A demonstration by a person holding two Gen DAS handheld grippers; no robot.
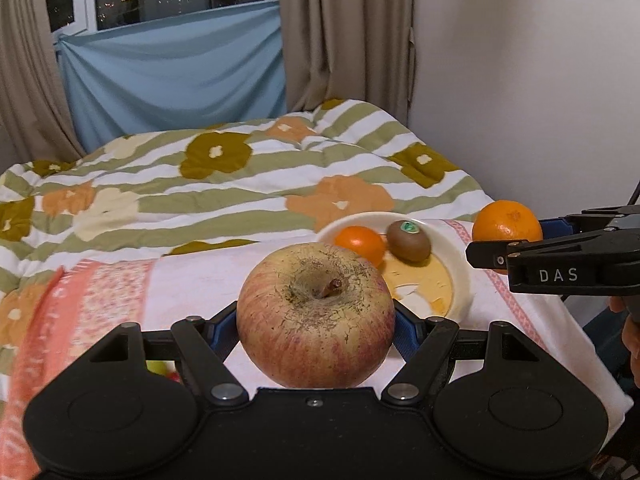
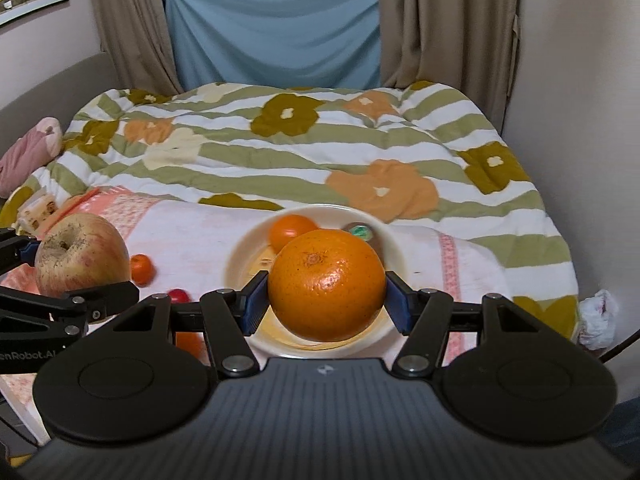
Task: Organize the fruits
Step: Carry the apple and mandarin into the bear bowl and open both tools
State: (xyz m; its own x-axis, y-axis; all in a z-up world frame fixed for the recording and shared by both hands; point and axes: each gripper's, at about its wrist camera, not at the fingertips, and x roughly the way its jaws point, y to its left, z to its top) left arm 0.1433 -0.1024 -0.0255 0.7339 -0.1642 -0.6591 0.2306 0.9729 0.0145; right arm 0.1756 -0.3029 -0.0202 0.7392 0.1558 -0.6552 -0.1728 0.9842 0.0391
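Between the left gripper's (image 1: 316, 326) fingers sits a gripped apple (image 1: 315, 314); the right gripper (image 2: 326, 298) clamps an orange (image 2: 326, 284), the plate (image 2: 244, 248) just beyond its fingertips.

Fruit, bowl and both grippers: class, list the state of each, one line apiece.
Left gripper: shut on the russeted red-yellow apple.
Right gripper: shut on the large orange.
Cream round bowl: holds a small tangerine and a stickered brown kiwi.

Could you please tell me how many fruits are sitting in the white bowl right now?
2: a small orange on the left of the white bowl and a kiwi with a green sticker to its right. Others may be hidden.
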